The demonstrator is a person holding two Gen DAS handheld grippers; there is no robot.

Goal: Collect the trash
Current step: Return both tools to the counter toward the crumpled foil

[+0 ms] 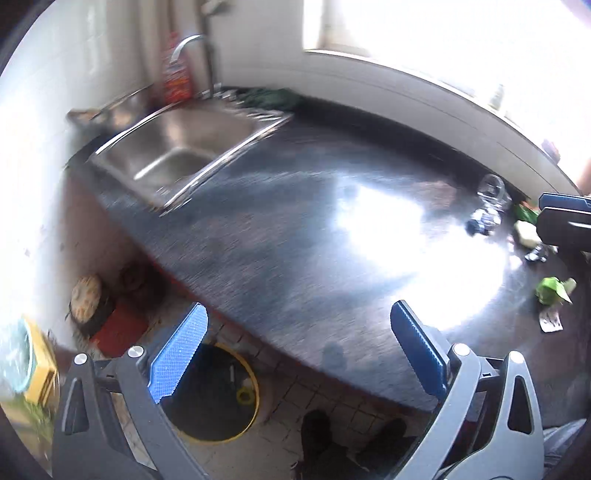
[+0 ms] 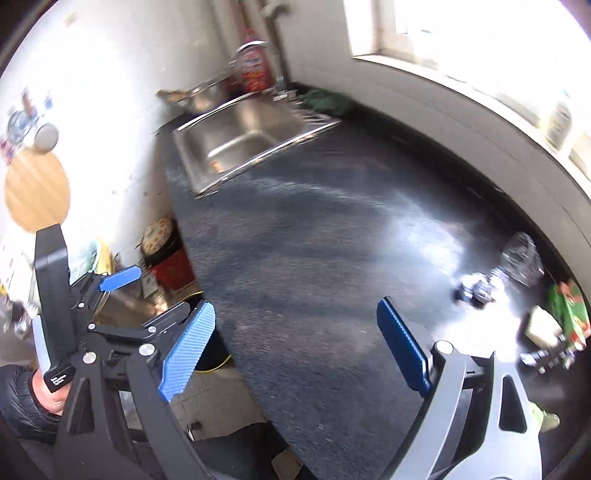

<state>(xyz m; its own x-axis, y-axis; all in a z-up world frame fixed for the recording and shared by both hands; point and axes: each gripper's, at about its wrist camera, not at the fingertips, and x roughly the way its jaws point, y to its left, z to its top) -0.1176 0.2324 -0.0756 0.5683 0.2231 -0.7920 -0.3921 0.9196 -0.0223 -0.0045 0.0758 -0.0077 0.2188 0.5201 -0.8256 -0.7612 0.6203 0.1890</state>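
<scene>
Place: a home kitchen, lived-in and a bit cluttered.
Sink: a steel sink (image 1: 173, 147) with a curved tap (image 1: 186, 44), set in the worktop far ahead and left of the gripper.
Worktop: a dark speckled counter (image 2: 314, 258) running under a bright window (image 2: 461, 33).
Soap: a red bottle (image 2: 253, 66) behind the sink.
Floor: tiles (image 1: 314, 391) and a yellow-rimmed bin (image 1: 218, 391) below the gripper.
</scene>
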